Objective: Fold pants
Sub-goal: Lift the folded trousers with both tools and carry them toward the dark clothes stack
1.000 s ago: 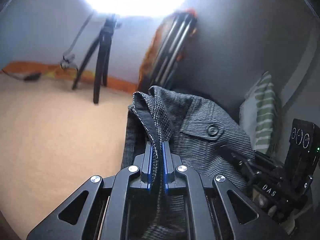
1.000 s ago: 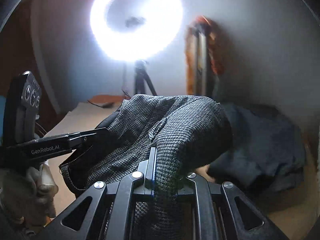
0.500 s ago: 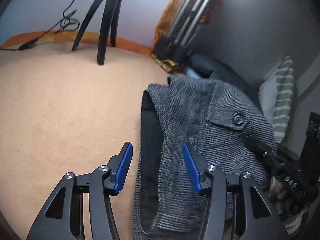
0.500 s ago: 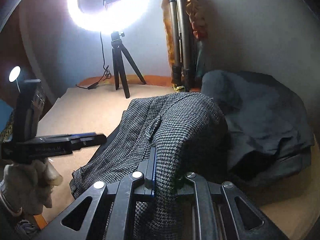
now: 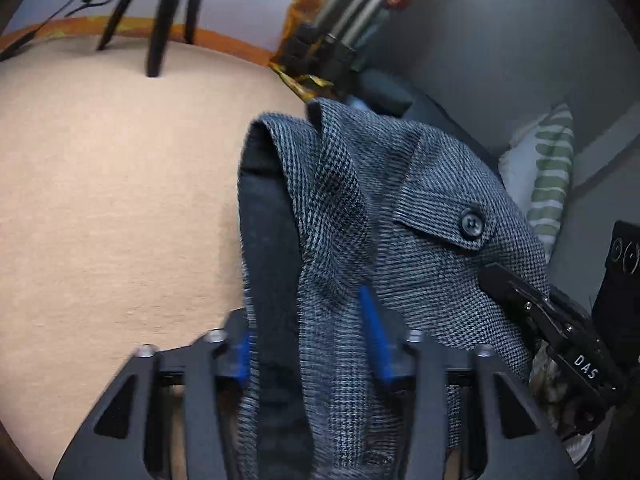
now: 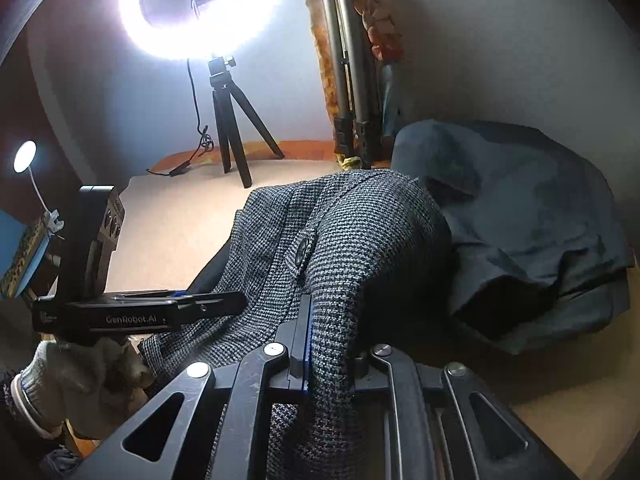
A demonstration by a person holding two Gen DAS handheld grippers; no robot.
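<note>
Left wrist view: the left gripper [image 5: 312, 336] straddles the grey checked pants [image 5: 400, 216] with its jaws spread, gripping nothing — the fabric runs toward 12 o'clock over the tan table [image 5: 100, 200]. The right gripper [image 6: 326, 340], at 4 o'clock, is clamped on the waistband, so the left looks nearer the free edge.

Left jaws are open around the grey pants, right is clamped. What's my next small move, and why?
Probably close the left gripper on the waistband fabric: its jaws stand apart with the grey pants between them, while the right gripper alone holds the cloth.
</note>
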